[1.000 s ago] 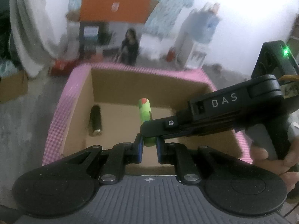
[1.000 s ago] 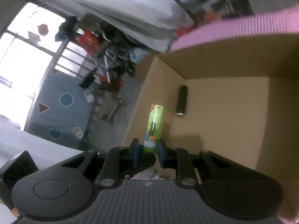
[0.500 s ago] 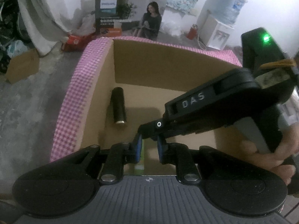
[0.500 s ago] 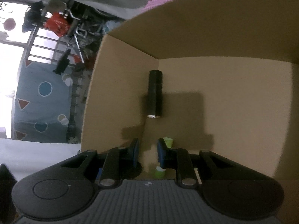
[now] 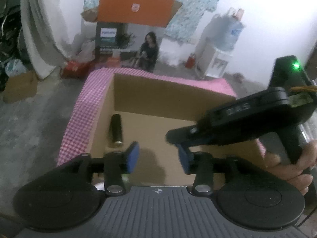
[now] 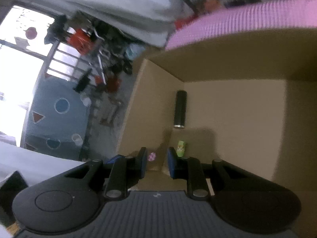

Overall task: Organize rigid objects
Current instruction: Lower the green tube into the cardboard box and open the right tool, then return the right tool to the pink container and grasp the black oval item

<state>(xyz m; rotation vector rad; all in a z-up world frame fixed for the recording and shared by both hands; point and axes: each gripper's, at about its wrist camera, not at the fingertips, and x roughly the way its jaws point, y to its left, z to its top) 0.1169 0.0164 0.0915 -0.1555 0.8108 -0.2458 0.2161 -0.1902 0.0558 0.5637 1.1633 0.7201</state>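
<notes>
My left gripper (image 5: 158, 156) and right gripper (image 6: 157, 159), clamped on green tube a second ago, now both spread, empty; green tube (image 6: 181, 148) released, lying on cardboard box (image 5: 170, 91) floor near black cylinder (image 6: 179, 109); placement looks finished; next item due.

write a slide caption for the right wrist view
Open right gripper above a cardboard box holding a black cylinder and a green tube.
</notes>
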